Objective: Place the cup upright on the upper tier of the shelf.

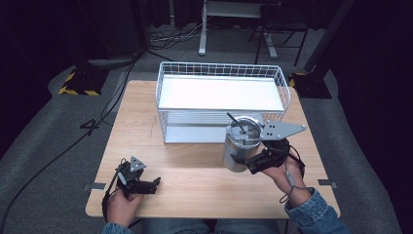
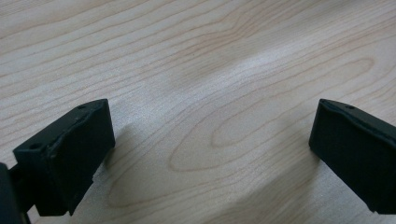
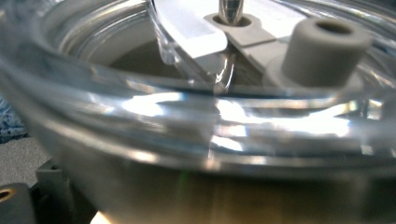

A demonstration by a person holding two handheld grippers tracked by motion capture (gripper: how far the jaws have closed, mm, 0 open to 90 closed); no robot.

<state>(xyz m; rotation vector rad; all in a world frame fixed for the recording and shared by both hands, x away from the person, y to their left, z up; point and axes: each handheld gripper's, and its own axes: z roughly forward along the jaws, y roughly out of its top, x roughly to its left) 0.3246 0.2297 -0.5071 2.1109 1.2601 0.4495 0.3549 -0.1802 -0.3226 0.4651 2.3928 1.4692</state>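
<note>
A steel tumbler [image 1: 238, 146] with a clear lid and a dark straw [image 1: 234, 122] is seen at about four o'clock from the middle of the wooden desk [image 1: 195, 185], just in front of the white wire basket [image 1: 221, 100] that is placed at the twelve o'clock side. The tumbler is pinched at its lower side by the right tongs [image 1: 246, 163], which are brought in from the five o'clock direction by the person's right hand [image 1: 282, 173]; whether the tumbler's base is resting on the desk or is raised just off it cannot be told. In the right gripper view the clear lid [image 3: 187, 116] is seen very close, with a grey stopper [image 3: 322, 51] toward one o'clock and the straw's foot [image 3: 231, 11] set in a grey slider at twelve o'clock.

The left tongs [image 1: 155, 184] are held low over the desk at about seven o'clock, well apart from the tumbler, by the left hand [image 1: 122, 204]. In the left gripper view the jaws are spread wide with bare wood [image 2: 210, 93] between them, and nothing is gripped.
</note>
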